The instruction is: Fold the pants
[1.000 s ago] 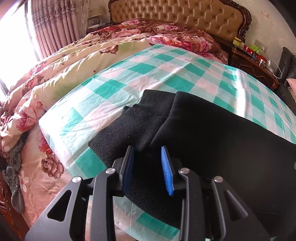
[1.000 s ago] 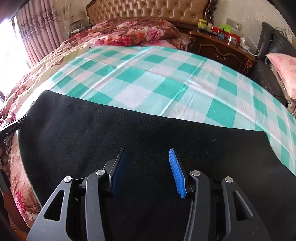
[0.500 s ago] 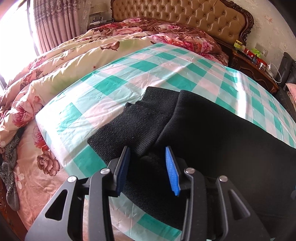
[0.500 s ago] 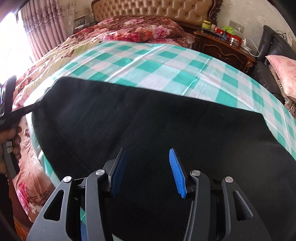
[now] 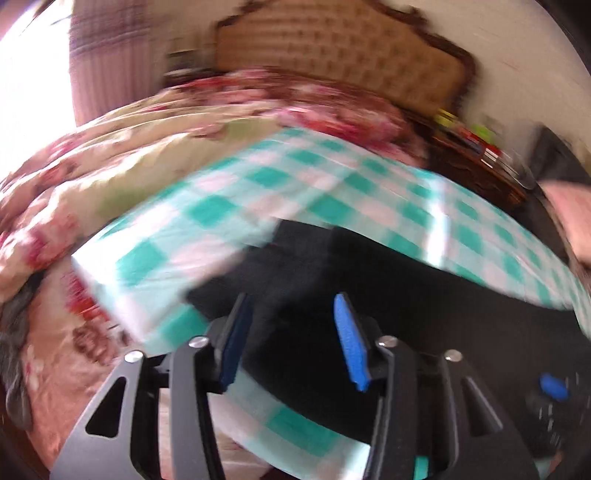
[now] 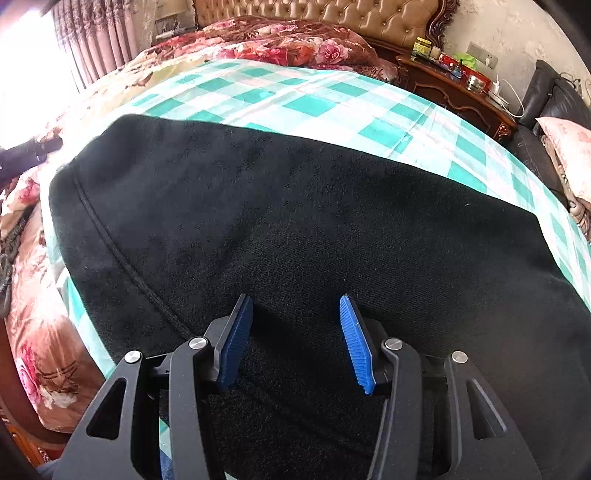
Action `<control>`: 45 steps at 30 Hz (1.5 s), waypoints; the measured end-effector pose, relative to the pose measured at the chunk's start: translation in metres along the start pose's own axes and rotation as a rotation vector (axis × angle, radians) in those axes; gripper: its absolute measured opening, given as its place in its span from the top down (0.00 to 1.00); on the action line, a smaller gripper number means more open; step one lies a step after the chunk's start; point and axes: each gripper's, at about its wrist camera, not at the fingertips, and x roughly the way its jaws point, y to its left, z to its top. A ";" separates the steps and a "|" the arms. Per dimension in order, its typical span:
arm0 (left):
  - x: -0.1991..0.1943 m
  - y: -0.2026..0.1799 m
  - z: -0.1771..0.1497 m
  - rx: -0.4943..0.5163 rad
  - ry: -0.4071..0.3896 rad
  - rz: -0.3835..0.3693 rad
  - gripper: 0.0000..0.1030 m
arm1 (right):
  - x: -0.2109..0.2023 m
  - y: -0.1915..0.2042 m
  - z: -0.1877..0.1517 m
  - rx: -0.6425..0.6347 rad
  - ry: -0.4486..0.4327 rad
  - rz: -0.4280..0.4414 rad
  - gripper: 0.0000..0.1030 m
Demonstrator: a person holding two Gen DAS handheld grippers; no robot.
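Note:
Black pants (image 6: 314,229) lie flat across a teal-and-white checked sheet (image 6: 314,103) on the bed. In the right wrist view my right gripper (image 6: 295,341) is open, just above the middle of the cloth, with nothing between its blue pads. In the blurred left wrist view the pants' cuff end (image 5: 295,266) lies near the sheet's left edge. My left gripper (image 5: 293,341) is open over that end and holds nothing. The other gripper (image 5: 552,402) shows at the lower right of that view.
A floral quilt (image 6: 258,40) is piled at the head and left side of the bed. A tufted headboard (image 6: 332,14) stands behind. A dark wooden nightstand (image 6: 458,92) with small items and a black chair with a pink pillow (image 6: 569,147) stand to the right.
My left gripper has opened wider and swung fast, blurring its view. My right gripper has moved forward and lower over the pants, which now fill more of its view.

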 end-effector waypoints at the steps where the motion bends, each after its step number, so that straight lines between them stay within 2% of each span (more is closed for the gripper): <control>1: 0.006 -0.012 -0.007 0.050 0.028 -0.023 0.59 | -0.015 -0.008 -0.003 0.019 -0.030 0.055 0.54; 3: 0.027 -0.023 -0.019 0.102 0.105 0.006 0.59 | -0.041 -0.023 -0.011 0.018 -0.094 0.053 0.54; 4: 0.040 -0.022 -0.025 0.100 0.133 0.036 0.64 | -0.059 -0.038 -0.017 0.016 -0.133 0.021 0.54; 5: 0.043 -0.022 -0.028 0.099 0.123 0.037 0.65 | -0.074 -0.058 -0.024 0.039 -0.169 -0.021 0.53; 7: 0.044 -0.027 -0.028 0.136 0.112 0.057 0.64 | -0.099 -0.107 -0.039 0.131 -0.209 -0.107 0.51; 9: 0.045 -0.030 -0.027 0.154 0.118 0.069 0.64 | -0.123 -0.178 -0.065 0.293 -0.228 -0.204 0.51; 10: 0.045 -0.029 -0.026 0.138 0.121 0.061 0.64 | -0.132 -0.209 -0.078 0.359 -0.231 -0.252 0.50; 11: 0.045 -0.026 -0.026 0.117 0.122 0.051 0.64 | -0.144 -0.251 -0.099 0.432 -0.231 -0.343 0.50; 13: 0.045 -0.020 -0.025 0.067 0.122 0.028 0.64 | -0.153 -0.295 -0.125 0.486 -0.217 -0.440 0.50; 15: 0.044 -0.018 -0.023 0.045 0.124 0.022 0.64 | -0.147 -0.339 -0.155 0.548 -0.120 -0.532 0.50; 16: 0.042 -0.016 -0.021 0.030 0.122 0.015 0.64 | -0.144 -0.354 -0.168 0.583 -0.077 -0.557 0.50; 18: 0.031 -0.009 -0.018 -0.021 0.102 -0.008 0.62 | -0.142 -0.370 -0.192 0.615 -0.078 -0.528 0.39; 19: 0.024 -0.002 -0.015 -0.056 0.086 -0.008 0.58 | -0.142 -0.370 -0.196 0.611 -0.081 -0.532 0.35; 21: 0.013 0.016 -0.011 -0.139 0.073 -0.021 0.58 | -0.142 -0.368 -0.200 0.618 -0.092 -0.534 0.34; 24: -0.003 0.032 -0.008 -0.179 0.036 0.057 0.54 | -0.143 -0.372 -0.206 0.661 -0.095 -0.530 0.30; 25: -0.006 0.037 -0.008 -0.202 0.027 0.053 0.54 | -0.144 -0.371 -0.207 0.675 -0.090 -0.528 0.30; 28: -0.005 0.062 -0.012 -0.333 0.050 -0.027 0.55 | -0.144 -0.372 -0.197 0.675 -0.068 -0.556 0.29; 29: -0.002 0.065 -0.014 -0.350 0.061 -0.024 0.59 | -0.147 -0.371 -0.192 0.669 -0.059 -0.581 0.29; 30: 0.000 0.067 -0.016 -0.359 0.071 -0.033 0.71 | -0.152 -0.368 -0.189 0.664 -0.059 -0.602 0.30; 31: 0.004 0.069 -0.019 -0.367 0.080 -0.061 0.73 | -0.158 -0.362 -0.184 0.655 -0.070 -0.621 0.30; 33: 0.011 0.071 -0.020 -0.384 0.091 -0.104 0.72 | -0.172 -0.347 -0.169 0.615 -0.119 -0.623 0.30; 34: 0.018 0.074 -0.020 -0.403 0.108 -0.133 0.64 | -0.176 -0.339 -0.160 0.593 -0.136 -0.607 0.30; 35: 0.022 0.076 -0.019 -0.422 0.116 -0.144 0.61 | -0.176 -0.328 -0.147 0.557 -0.150 -0.572 0.30; 36: 0.023 0.078 -0.018 -0.428 0.111 -0.142 0.63 | -0.175 -0.317 -0.134 0.518 -0.159 -0.542 0.30; 38: 0.024 0.071 -0.009 -0.374 0.103 -0.116 0.79 | -0.168 -0.288 -0.104 0.427 -0.186 -0.489 0.30; 39: 0.023 0.064 -0.003 -0.326 0.108 -0.088 0.82 | -0.163 -0.275 -0.092 0.387 -0.197 -0.460 0.30; 41: 0.015 0.044 0.010 -0.206 0.069 -0.055 0.85 | -0.147 -0.245 -0.062 0.300 -0.208 -0.381 0.30; 42: 0.006 0.035 0.016 -0.151 0.028 -0.048 0.85 | -0.136 -0.225 -0.045 0.244 -0.209 -0.340 0.30; 43: -0.011 0.025 0.023 -0.091 -0.050 -0.060 0.85 | -0.131 -0.214 -0.036 0.214 -0.211 -0.318 0.30; 44: -0.017 0.023 0.025 -0.077 -0.084 -0.062 0.85 | -0.121 -0.193 -0.023 0.158 -0.217 -0.274 0.30; 45: -0.009 0.032 0.024 -0.131 -0.052 -0.055 0.85 | -0.113 -0.178 -0.013 0.125 -0.216 -0.239 0.30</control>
